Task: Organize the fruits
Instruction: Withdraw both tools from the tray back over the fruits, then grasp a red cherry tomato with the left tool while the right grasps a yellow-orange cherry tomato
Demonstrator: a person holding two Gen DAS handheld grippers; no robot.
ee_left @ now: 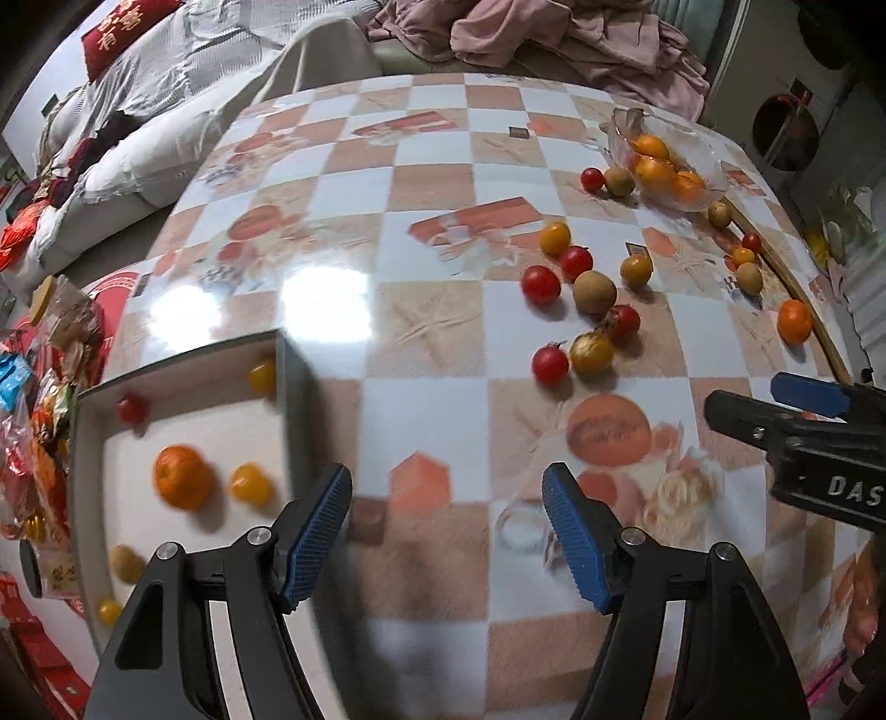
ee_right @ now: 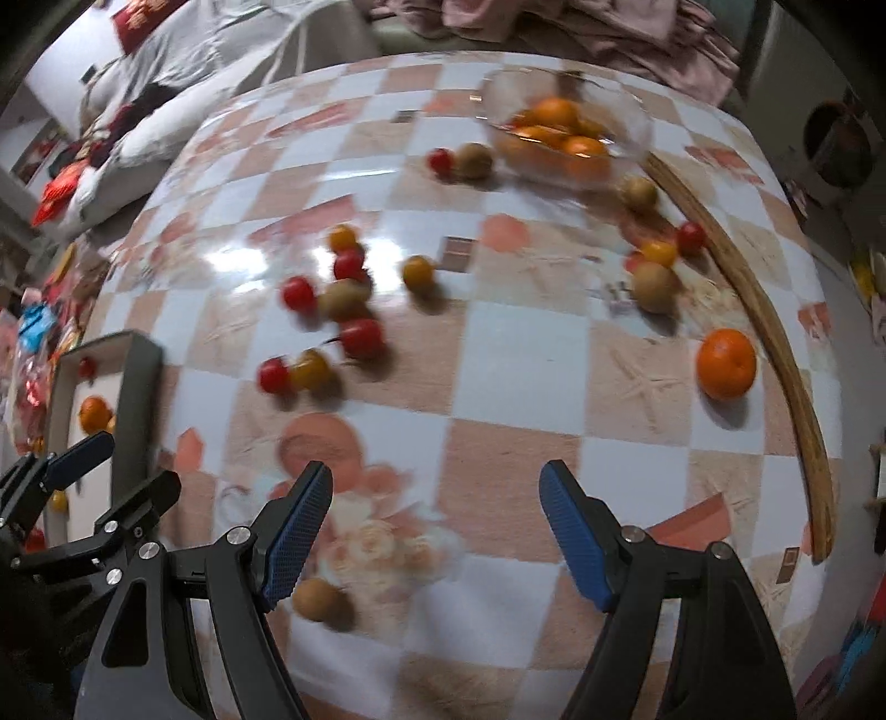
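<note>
My left gripper [ee_left: 448, 531] is open and empty above the checkered table, just right of a white box [ee_left: 91, 437] that holds an orange [ee_left: 183, 476], yellow and red tomatoes and a brown fruit. My right gripper [ee_right: 437, 531] is open and empty; a brown longan [ee_right: 318, 598] lies by its left finger. A cluster of red and yellow tomatoes and a longan [ee_left: 594, 292] lies mid-table; it also shows in the right wrist view [ee_right: 343, 299]. A loose orange [ee_right: 725, 363] sits at the right. A glass bowl [ee_left: 709, 166] at the far right holds oranges.
A wooden hoop [ee_right: 775, 332] curves along the table's right edge. Snack packets [ee_left: 33, 432] lie left of the box. Bedding and pink clothes [ee_left: 554, 33] lie beyond the table. The right gripper shows at the right edge of the left wrist view [ee_left: 775, 410].
</note>
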